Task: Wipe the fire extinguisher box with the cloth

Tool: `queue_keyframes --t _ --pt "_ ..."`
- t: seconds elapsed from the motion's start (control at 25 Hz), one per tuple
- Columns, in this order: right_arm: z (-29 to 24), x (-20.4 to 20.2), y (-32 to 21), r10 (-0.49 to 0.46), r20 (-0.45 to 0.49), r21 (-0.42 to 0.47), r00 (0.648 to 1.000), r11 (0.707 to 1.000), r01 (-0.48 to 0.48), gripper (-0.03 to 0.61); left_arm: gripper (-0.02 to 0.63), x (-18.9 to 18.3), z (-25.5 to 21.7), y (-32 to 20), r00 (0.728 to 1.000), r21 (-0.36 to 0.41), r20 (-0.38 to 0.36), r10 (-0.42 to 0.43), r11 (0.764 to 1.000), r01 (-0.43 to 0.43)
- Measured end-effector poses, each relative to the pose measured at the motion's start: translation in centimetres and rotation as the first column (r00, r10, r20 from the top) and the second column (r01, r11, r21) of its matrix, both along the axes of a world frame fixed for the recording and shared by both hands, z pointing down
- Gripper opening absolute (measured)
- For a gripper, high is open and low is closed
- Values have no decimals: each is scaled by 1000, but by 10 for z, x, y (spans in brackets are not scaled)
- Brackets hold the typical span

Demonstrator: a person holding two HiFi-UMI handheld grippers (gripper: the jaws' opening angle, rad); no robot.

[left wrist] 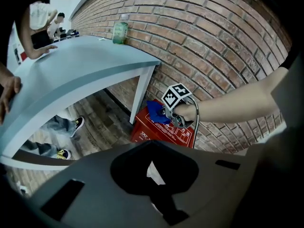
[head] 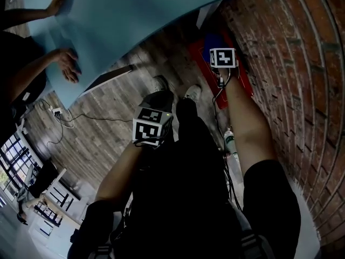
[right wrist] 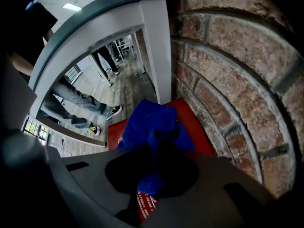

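R gripper (right wrist: pixel 154 172) is clenched on the bunched blue microfibre cloth (right wrist: pixel 152 122), pressing it onto the top of the flat red metal fire extinguisher box (left wrist: pixel 159 132). The box sits on the grey wood-plank floor (head: pixel 118 107), tight along the red brick wall (right wrist: pixel 228 56). L gripper (left wrist: pixel 154 179) hangs back by the person's lap, jaws apparently drawn together on nothing, so nothing braces the box. Main risks, as I judge them: a hard stroke could shove the box along the floor. The cloth is grabbed as a wad w/ loose folds, so it may drag out of the jaws or wipe w/ only a small patch. A swing toward the wall side could scrape gripper or knuckles on brick. The white table leg (right wrist: pixel 159 46) stands just beside the box's far end, so a long forward stroke may knock it. The pale blue tabletop (head: pixel 135 15) overhangs that end, w/ other people's hands (head: pixel 67 63) on it. Free room is only on the open floor side and back toward the person's shoes (head: pixel 191 93).
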State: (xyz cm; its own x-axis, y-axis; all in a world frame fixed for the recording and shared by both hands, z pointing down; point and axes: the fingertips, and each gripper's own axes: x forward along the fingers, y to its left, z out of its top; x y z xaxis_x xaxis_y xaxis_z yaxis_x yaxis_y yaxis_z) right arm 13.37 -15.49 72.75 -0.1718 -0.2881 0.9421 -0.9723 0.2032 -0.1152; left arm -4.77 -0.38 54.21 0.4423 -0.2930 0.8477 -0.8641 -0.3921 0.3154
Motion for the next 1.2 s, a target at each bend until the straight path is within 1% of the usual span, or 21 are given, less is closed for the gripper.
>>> queue_keyframes --t 0.28,0.64,0.96,1.2 --pt "1 39 33 97 -22 -8 995 995 -98 48 6 7 -3 2 999 6 -10 31 1000 -31" --pt "2 70 82 157 -57 -38 986 986 -159 48 6 16 -9 8 997 17 -22 74 997 -73" --pt "4 106 147 240 -87 -83 967 966 -247 48 6 27 -15 16 989 26 -21 144 989 -143" --pt "4 133 198 297 -113 -111 948 945 -309 48 6 35 -19 20 985 37 -19 174 984 -173"
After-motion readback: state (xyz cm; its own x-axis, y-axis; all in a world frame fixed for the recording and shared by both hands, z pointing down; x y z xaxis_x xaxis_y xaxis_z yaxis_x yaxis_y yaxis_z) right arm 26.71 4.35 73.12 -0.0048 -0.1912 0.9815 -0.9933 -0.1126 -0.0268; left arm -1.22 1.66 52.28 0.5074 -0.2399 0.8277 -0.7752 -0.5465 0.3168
